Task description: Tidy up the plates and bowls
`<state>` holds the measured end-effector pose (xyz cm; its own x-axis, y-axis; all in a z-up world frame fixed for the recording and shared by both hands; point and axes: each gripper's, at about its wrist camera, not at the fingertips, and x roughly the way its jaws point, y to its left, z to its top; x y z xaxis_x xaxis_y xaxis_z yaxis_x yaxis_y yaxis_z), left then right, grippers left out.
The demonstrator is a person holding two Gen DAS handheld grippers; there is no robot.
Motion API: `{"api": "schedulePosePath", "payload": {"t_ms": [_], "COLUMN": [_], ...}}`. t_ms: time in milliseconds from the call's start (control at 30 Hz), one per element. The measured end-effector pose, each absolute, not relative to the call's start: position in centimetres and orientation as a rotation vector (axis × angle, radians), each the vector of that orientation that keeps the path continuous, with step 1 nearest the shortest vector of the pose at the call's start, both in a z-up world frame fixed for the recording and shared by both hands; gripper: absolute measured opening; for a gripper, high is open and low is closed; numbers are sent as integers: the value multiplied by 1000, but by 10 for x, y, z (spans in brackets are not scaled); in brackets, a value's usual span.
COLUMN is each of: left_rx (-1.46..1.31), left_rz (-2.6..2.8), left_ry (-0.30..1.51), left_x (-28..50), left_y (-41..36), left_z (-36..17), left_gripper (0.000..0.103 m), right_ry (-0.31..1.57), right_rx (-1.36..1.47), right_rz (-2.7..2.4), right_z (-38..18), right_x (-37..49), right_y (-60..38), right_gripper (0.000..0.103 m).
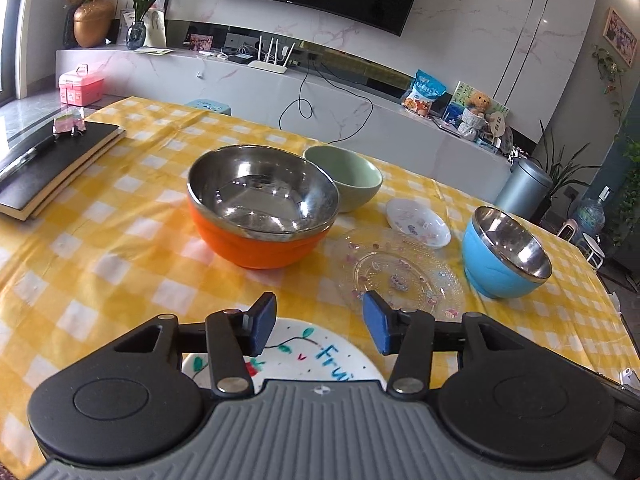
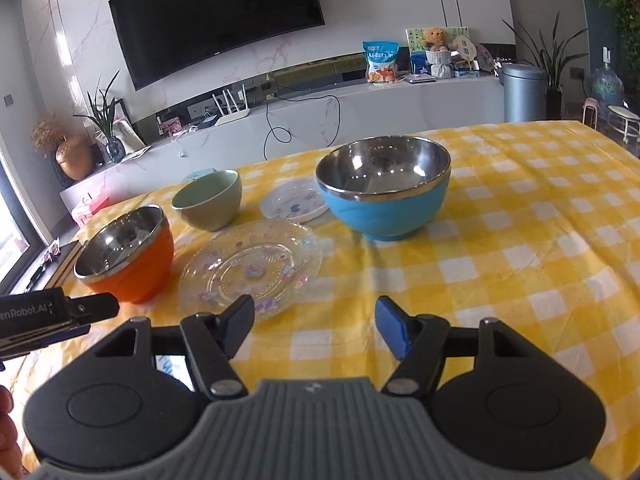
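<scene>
Plates and bowls all lie loose on the yellow checked tablecloth (image 2: 520,240); both the left gripper (image 1: 320,324) and right gripper (image 2: 316,320) hang released and empty, so sorting looks unstarted. Nearest is the painted white plate (image 1: 304,356) at 6 o'clock under the left gripper, then the clear glass plate (image 2: 252,264) at 11, and farther off the orange bowl (image 1: 260,208), blue bowl (image 2: 384,188), small white plate (image 2: 294,202) and green bowl (image 2: 210,200). Likely next: close on a rim and stack like with like.

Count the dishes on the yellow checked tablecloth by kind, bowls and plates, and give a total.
Bowls: 3 – orange steel-lined bowl, pale green ceramic bowl, blue steel-lined bowl.
Plates: 3 – clear patterned glass plate, small white printed plate, white plate with painted lettering.
Total: 6
</scene>
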<state>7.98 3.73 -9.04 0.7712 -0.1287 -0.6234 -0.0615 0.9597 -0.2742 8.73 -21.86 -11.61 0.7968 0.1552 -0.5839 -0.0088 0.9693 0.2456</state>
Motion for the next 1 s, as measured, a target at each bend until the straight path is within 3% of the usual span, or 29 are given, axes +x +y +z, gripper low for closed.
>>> {"api": "schedulePosePath", "payload": {"t_ms": [367,767,833,1000], "left_rx": [-336,-349,-351,-343], "left_rz": [-44,-52,-54,-66], "left_ry": [729,766,764,752], "left_x": [115,145,148,153], "left_y": [29,24,23,20], "left_z": [-106,-128,-131,-135], "left_gripper": [57,56,48,39], "right_ry": [672,701,708,730], "right_rx": [289,338,338,361], "right_rz": [101,115,114,112], "right_z": [-127,-143,-147,-153], "right_x": [130,169,174,184], "right_y": [-219,-216,-215,-216], "right_gripper": [47,35,29,23]}}
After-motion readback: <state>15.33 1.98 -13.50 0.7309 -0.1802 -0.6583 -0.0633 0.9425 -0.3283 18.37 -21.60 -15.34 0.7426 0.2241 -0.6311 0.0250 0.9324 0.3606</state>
